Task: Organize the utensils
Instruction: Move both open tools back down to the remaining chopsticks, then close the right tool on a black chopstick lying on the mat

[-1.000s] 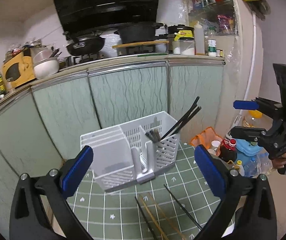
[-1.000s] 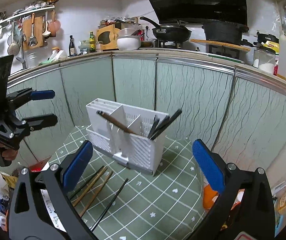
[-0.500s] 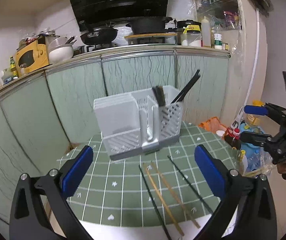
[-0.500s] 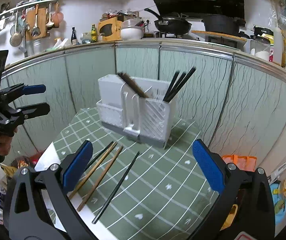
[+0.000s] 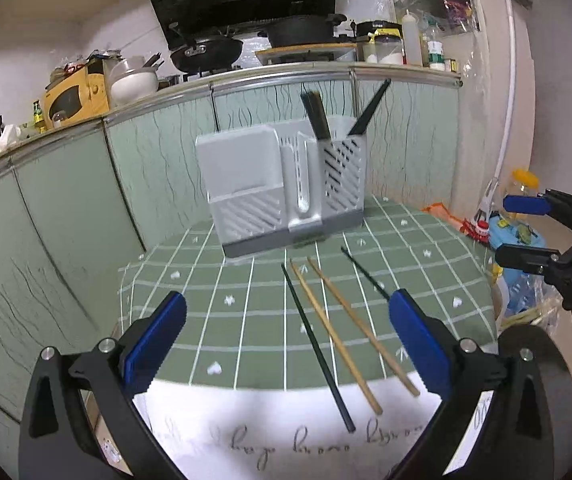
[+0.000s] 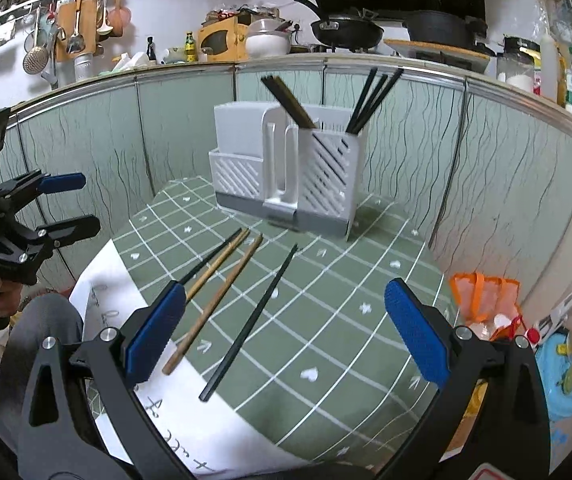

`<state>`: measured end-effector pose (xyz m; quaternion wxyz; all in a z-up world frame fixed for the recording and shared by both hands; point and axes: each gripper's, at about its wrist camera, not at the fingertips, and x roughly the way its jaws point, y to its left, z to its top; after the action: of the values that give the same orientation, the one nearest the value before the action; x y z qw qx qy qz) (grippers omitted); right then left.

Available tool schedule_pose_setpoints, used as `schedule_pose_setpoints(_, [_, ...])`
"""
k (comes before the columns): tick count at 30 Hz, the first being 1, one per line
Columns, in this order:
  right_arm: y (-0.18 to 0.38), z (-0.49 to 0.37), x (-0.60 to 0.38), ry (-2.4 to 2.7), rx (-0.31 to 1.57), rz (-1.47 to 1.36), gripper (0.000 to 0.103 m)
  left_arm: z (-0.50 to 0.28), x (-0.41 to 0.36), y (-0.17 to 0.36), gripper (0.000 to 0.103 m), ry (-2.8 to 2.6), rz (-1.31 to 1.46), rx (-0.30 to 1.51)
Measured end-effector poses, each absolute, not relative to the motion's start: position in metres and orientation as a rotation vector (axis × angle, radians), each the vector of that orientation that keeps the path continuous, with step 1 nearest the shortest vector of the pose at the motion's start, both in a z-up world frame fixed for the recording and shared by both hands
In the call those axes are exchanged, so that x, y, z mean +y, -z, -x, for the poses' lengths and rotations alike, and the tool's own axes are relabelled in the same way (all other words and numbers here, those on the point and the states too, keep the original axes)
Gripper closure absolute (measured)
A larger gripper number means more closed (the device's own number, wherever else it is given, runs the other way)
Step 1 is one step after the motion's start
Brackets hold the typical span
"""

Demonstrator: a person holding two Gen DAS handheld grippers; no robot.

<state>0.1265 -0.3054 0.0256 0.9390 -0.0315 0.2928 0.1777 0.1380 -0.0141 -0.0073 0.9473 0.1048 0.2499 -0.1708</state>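
Note:
A white slotted utensil holder stands at the far side of a small table with a green checked cloth. Dark chopsticks lean out of its compartments. Loose on the cloth lie two wooden chopsticks and two black chopsticks. My left gripper hovers open over the table's near edge, short of the loose chopsticks. My right gripper is open too, above the same sticks; nothing sits between either pair of fingers.
Green glass cabinet fronts close in behind and left of the table, under a cluttered kitchen counter. An orange bag and bottles sit on the floor at the table's right. White paper with handwriting hangs over the near edge.
Both grippers have pulled back and dropped lower, so the holder looks farther off and the loose chopsticks now lie in full view. Both stay open.

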Motion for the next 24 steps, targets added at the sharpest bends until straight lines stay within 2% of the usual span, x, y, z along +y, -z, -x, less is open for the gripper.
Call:
schedule_pose_setpoints(12, [0.028, -0.105, -0.286, -0.357, 0.672, 0.075, 0.007, -0.111, -0.007, 0.065, 0.004, 0.319, -0.195, 0.563])
schedule_pose_setpoints(24, [0.051, -0.100, -0.278, -0.332, 0.730, 0.064, 0.007, -0.104, -0.005, 0.090, 0.004, 0.312, -0.192, 0.613])
